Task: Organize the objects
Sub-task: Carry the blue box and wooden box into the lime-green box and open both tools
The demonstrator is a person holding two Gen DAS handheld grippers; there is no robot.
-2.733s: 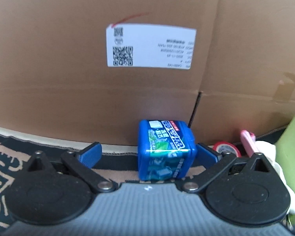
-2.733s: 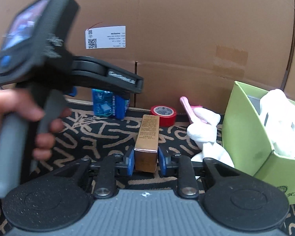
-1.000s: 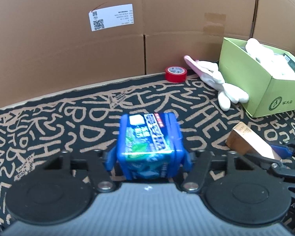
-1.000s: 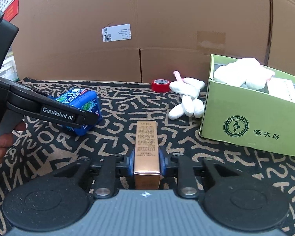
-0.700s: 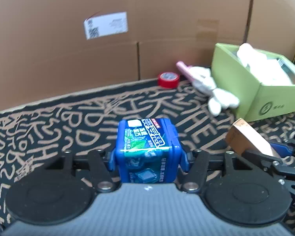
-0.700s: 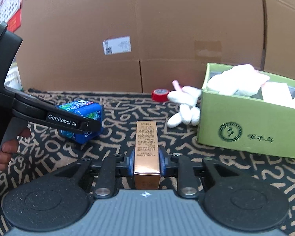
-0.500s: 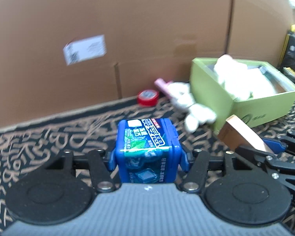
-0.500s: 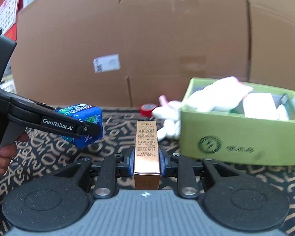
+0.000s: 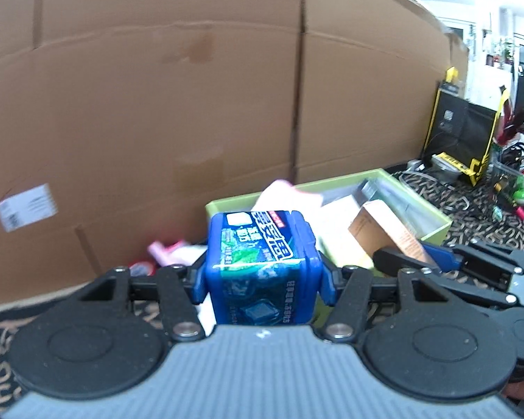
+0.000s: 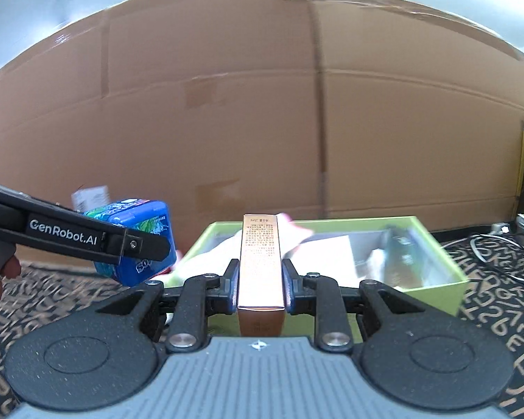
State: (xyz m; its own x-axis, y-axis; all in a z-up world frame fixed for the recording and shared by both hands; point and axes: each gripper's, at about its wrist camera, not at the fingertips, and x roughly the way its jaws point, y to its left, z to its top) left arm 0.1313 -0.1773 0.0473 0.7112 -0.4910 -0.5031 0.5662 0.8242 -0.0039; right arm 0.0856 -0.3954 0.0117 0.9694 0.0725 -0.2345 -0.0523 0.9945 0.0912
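Above the patterned mat, the squat blue plastic box [image 9: 262,265] sits clamped by its flat sides in the left gripper [image 9: 262,274] (rigid, likely light, glossy); the right gripper [image 10: 260,288] pinches a slim copper carton [image 10: 261,265], both near the green cardboard box [image 10: 436,284].

Blue tub [image 9: 262,265], copper-gold carton [image 10: 261,265], lime-green box [image 10: 433,291], black-and-tan lettered cloth [image 10: 499,289].

A tall cardboard wall [image 9: 178,104] fills most of both views, with vertical seams and tape patches, and a blurred white label [image 9: 26,206] at the left edge of the left wrist view. A black cloth with tan letter patterns [image 10: 499,279] covers the tabletop. At the far right of the left wrist view stands a black and yellow case [image 9: 461,132] with tangled cables [image 9: 436,174] near it.
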